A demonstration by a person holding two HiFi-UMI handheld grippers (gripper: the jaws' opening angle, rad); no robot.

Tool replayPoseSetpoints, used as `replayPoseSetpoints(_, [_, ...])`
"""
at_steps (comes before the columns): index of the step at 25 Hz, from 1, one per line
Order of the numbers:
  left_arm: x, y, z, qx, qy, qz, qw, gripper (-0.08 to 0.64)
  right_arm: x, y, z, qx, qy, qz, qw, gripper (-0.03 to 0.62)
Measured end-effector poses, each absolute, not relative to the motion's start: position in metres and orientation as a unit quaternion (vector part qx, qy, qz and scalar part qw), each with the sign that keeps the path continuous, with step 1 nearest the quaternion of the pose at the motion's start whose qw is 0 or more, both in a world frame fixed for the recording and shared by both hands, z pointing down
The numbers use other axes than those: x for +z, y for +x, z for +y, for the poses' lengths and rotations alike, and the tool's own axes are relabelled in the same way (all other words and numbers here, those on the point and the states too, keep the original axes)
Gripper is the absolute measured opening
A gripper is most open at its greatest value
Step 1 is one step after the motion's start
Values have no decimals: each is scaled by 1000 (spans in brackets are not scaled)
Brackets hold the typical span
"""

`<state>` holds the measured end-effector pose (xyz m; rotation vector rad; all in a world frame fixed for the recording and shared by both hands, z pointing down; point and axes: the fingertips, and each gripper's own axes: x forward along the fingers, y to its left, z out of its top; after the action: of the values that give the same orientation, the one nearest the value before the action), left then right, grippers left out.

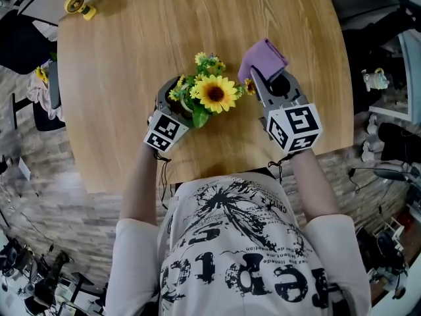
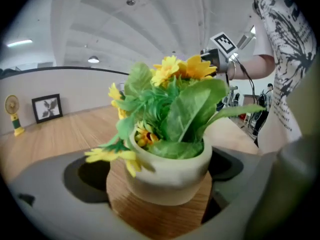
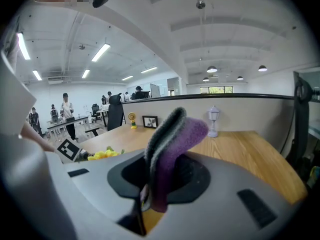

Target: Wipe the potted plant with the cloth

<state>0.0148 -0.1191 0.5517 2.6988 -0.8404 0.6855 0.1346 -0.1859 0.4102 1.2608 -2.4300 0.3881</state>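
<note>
The potted plant (image 1: 212, 93) looks like a light thing: a small pale pot (image 2: 170, 169) filled with what seem to be artificial sunflowers and broad green leaves, so it would probably tip or slide under a firm push. The pot is the stiff, smooth part and the sensible place to take hold, low on its wall, while the leaves and petals are springy and will bend away under the cloth (image 1: 263, 58) (light strokes along a leaf would suit better than pressure). The cloth itself is soft and limp, folded over on itself where it is held. The pot stands on the wooden table (image 1: 131, 64), and the left gripper (image 1: 171, 104) reaches around it from the person's side, jaws spread wide, one on either side of the pot. In the left gripper view bare tabletop shows between the pot and each jaw, so nothing appears to press on it. Just to the right of the pot, level with the flower heads, the right gripper (image 1: 270, 84) has its jaws pinched on the purple cloth, whose free fold stands up beyond the tips, near the blooms but apart from them.
</note>
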Motion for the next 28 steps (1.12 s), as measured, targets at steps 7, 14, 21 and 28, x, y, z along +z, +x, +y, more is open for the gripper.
replayPoseSetpoints(7, [484, -11, -117, 163, 926, -325, 104, 591, 379, 127, -177, 109, 469, -856, 186, 78])
replayPoseSetpoints(14, [382, -42, -118, 89, 913, -396, 49, 464, 339, 106, -159, 77, 487, -855, 163, 77])
replayPoseSetpoints(21, [320, -93, -111, 54, 887, -457, 18, 178, 311, 61, -138, 24, 485, -862, 145, 77])
replayPoseSetpoints(28, [264, -101, -89, 57, 867, -490, -67, 5, 290, 49, -122, -4, 468, -874, 135, 77])
